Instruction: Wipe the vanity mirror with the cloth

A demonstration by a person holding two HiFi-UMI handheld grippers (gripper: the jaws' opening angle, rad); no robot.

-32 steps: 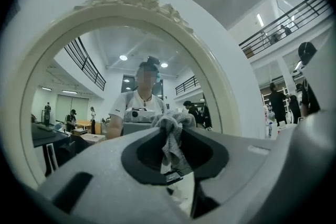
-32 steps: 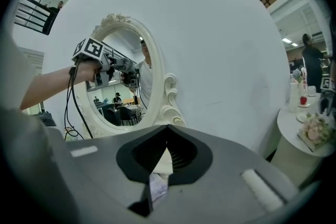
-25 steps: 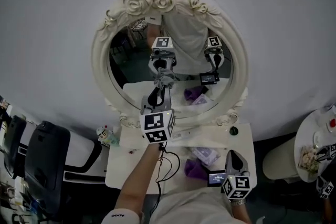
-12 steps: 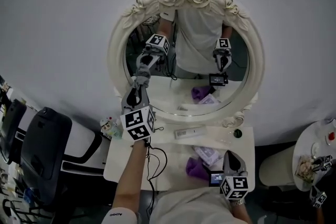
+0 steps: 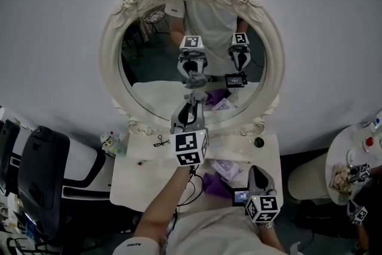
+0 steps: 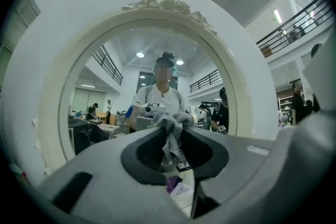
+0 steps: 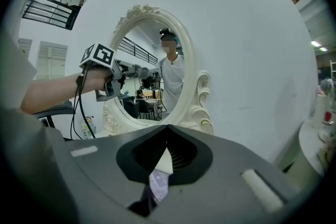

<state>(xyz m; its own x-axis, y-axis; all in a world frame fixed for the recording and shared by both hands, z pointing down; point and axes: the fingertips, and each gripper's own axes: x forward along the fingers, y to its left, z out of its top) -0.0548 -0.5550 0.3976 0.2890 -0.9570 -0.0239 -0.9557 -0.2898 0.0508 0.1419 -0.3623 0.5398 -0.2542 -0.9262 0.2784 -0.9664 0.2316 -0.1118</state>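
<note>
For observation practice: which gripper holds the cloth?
The left gripper: its jaws pinch the grey cloth at the mirror; the right gripper is shut on nothing.

Oval vanity mirror (image 5: 149,63) in a cream rose-carved frame, upright at my white table's (image 5: 143,170) back edge, crumpled grey cloth (image 5: 193,94) pinched in my left gripper (image 5: 190,103), against the lower glass

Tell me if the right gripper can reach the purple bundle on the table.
Probably yes. The right gripper is just beside the purple bundle, nothing between them, though its shut jaws must open first. The left gripper with the cloth is up at the mirror, clear of it.
</note>
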